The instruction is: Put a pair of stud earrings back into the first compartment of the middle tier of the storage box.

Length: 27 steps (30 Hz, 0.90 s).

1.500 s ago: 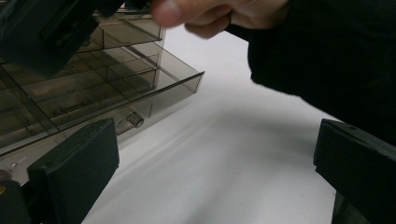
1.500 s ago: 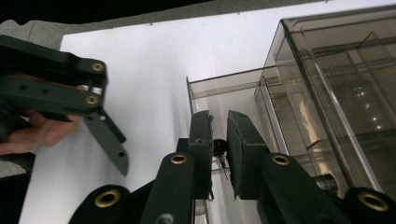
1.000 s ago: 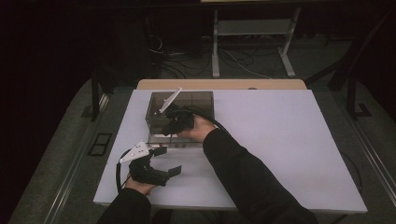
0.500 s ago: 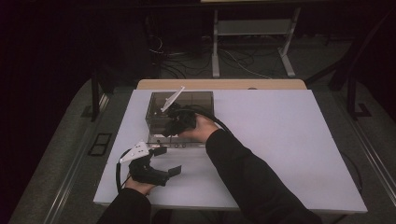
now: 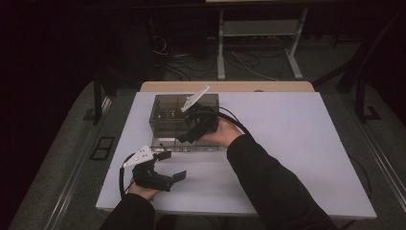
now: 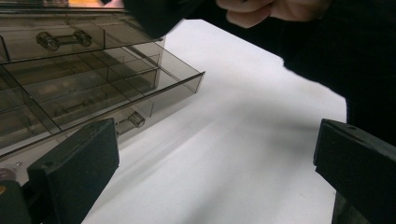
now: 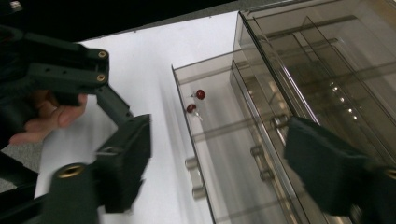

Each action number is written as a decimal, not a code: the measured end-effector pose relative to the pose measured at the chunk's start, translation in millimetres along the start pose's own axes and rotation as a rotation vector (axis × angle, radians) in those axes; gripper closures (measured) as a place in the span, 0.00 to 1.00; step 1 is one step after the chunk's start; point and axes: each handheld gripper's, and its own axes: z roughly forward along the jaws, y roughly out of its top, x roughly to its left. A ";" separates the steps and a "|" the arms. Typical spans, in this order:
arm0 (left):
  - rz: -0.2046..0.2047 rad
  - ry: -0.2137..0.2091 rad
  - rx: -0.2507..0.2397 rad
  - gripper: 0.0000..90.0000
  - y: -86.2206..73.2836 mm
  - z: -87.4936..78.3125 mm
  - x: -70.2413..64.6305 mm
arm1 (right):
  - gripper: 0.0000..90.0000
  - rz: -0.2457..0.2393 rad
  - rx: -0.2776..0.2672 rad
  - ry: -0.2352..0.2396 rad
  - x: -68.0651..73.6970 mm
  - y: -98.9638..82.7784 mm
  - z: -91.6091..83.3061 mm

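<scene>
A smoky clear drawer cabinet (image 5: 167, 112) stands at the back left of the white table (image 5: 297, 158). One low drawer (image 7: 219, 135) is pulled out, with two red-headed pins (image 7: 196, 100) inside and a clear handle (image 7: 196, 179) on its front. My right gripper (image 5: 184, 138) hovers over that drawer's front. Its jaws have just been opening; they stand apart, with the handle below the gap and untouched. My left gripper (image 5: 172, 165) rests open in front of the cabinet, nothing between its pads (image 6: 79, 163). The open drawer (image 6: 116, 88) also appears in the left gripper view.
The person's right forearm (image 5: 268, 182) crosses the table's middle from the near edge. A wooden board edge (image 5: 230, 86) runs behind the table. Beyond it stand a metal frame (image 5: 258, 28) and loose cables (image 5: 249, 67) on the dark floor.
The right gripper has drawn back to the right from the cabinet front and risen a little, its jaws spreading. The left gripper has stayed put.
</scene>
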 end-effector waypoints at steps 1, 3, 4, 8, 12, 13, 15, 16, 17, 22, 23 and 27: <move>0.002 -0.001 0.001 0.00 0.0 0.0 0.0 | 0.21 0.004 -0.003 0.000 0.0 -1.2 -3.2; 0.002 -0.001 0.004 0.00 0.0 -0.2 -0.2 | 0.18 0.014 -0.006 -0.004 0.0 -4.0 -10.1; 0.002 -0.001 0.003 0.00 0.0 -0.2 -0.3 | 0.15 0.021 -0.008 -0.007 0.4 -5.6 -13.4; 0.002 -0.003 0.008 0.00 -0.3 0.4 -0.3 | 0.13 0.036 -0.015 -0.036 1.2 -14.9 -26.8; 0.001 -0.004 0.007 0.00 -0.5 1.1 -0.7 | 0.01 0.073 -0.028 -0.056 -0.7 -26.8 -39.7; 0.001 -0.004 0.007 0.00 -0.5 1.2 -0.8 | 0.00 0.085 -0.027 -0.065 -1.4 -29.9 -42.7; 0.002 -0.003 0.006 0.00 -0.6 1.2 -0.7 | 0.00 0.096 -0.033 -0.069 -2.5 -36.2 -49.1; 0.001 -0.003 0.009 0.00 -0.5 0.9 -0.6 | 0.00 0.112 -0.037 -0.071 -2.1 -39.3 -52.0; 0.001 -0.002 0.008 0.00 -0.6 0.8 -0.5 | 0.00 0.110 -0.037 -0.075 -2.9 -42.8 -55.0; 0.000 0.000 0.008 0.00 -0.7 0.6 -0.9 | 0.00 0.152 -0.044 -0.092 -3.3 -60.7 -67.9; 0.001 0.001 0.009 0.00 -0.7 0.7 -0.9 | 0.00 0.154 -0.046 -0.096 -3.6 -64.7 -70.0; 0.001 0.002 0.010 0.00 -0.7 0.7 -1.4 | 0.00 0.192 -0.058 -0.107 -3.6 -79.3 -78.5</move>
